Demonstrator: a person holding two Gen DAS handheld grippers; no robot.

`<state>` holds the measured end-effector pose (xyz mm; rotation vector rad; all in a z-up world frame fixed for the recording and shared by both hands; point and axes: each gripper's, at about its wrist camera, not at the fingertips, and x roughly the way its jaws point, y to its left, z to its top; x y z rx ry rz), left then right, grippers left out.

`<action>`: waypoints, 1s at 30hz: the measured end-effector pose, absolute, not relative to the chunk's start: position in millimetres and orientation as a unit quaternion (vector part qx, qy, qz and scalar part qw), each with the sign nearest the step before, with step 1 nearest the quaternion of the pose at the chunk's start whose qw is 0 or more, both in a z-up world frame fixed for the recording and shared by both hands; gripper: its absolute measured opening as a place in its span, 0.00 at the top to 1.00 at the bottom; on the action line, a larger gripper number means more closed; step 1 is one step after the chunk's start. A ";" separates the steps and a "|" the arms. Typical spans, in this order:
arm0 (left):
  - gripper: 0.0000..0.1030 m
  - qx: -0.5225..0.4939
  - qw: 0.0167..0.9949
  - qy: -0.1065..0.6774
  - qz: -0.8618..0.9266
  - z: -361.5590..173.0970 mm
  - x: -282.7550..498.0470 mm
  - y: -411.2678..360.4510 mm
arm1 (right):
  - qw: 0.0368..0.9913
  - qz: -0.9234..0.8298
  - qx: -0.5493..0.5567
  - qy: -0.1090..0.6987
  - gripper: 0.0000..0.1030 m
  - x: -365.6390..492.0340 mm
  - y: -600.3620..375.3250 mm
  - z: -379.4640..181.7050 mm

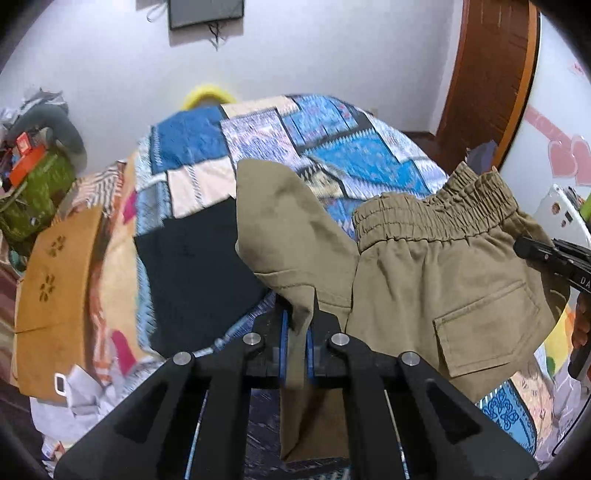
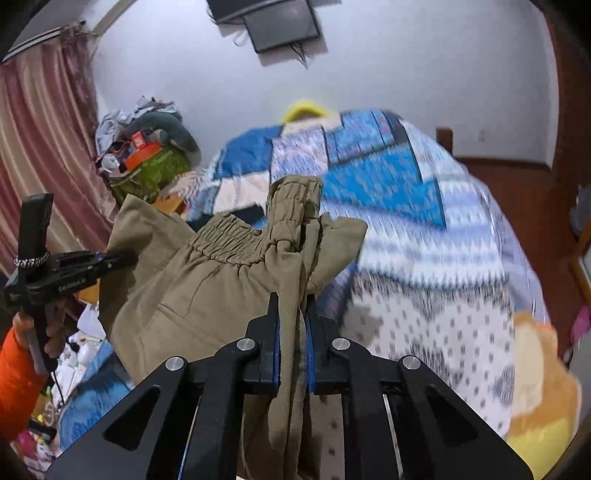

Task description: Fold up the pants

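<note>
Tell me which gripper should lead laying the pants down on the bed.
Probably the left gripper: it pinches a plain fabric edge of the pants, nearer open bed. The right gripper clamps a bunched wad at the waistband.

1. Left wrist view: mounted behind the left gripper [image 1: 295, 332], looking forward along its fingers, which fill the lower centre of the frame; angled slightly down over the patchwork bedspread [image 1: 207, 147] toward the white wall [image 1: 332, 55] at top.
2. Very near the khaki pants [image 1: 424, 266], which fill centre and right; right gripper [image 1: 546, 254] seen side-on at the right edge.
3. Right wrist view: same mounting behind the right gripper [image 2: 293, 332], facing the same wall [image 2: 406, 66]; pants [image 2: 207, 273] close, centre-left; left gripper [image 2: 110, 260] at the left edge.
4. Shared: pants, bedspread [image 2: 388, 177], wall-mounted screen [image 1: 205, 13] [image 2: 284, 26], yellow ring [image 1: 207, 94] [image 2: 304, 107], clutter pile [image 1: 33, 173] [image 2: 147, 155].
</note>
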<state>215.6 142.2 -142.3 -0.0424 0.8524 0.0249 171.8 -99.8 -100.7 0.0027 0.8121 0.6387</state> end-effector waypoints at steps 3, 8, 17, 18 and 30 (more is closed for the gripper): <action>0.93 -0.028 0.917 0.397 0.028 -129.5 217.2 160.8 | 0.874 0.315 -0.011 0.370 0.91 183.0 -81.9 -88.7; 0.93 -0.044 0.921 0.384 0.044 -116.3 223.6 199.5 | 0.877 0.334 -0.024 0.344 0.91 205.0 -44.5 -77.1; 0.96 -0.082 0.912 0.390 0.102 -126.7 245.7 280.8 | 0.857 0.377 -0.047 0.349 0.92 249.8 39.6 -89.8; 0.96 -0.086 0.910 0.391 0.107 -129.7 249.1 289.7 | 0.855 0.381 -0.052 0.348 0.92 254.9 51.6 -92.3; 0.97 -0.088 0.899 0.391 0.178 -171.0 292.0 352.7 | 0.846 0.408 -0.082 0.334 0.92 304.0 136.3 -126.9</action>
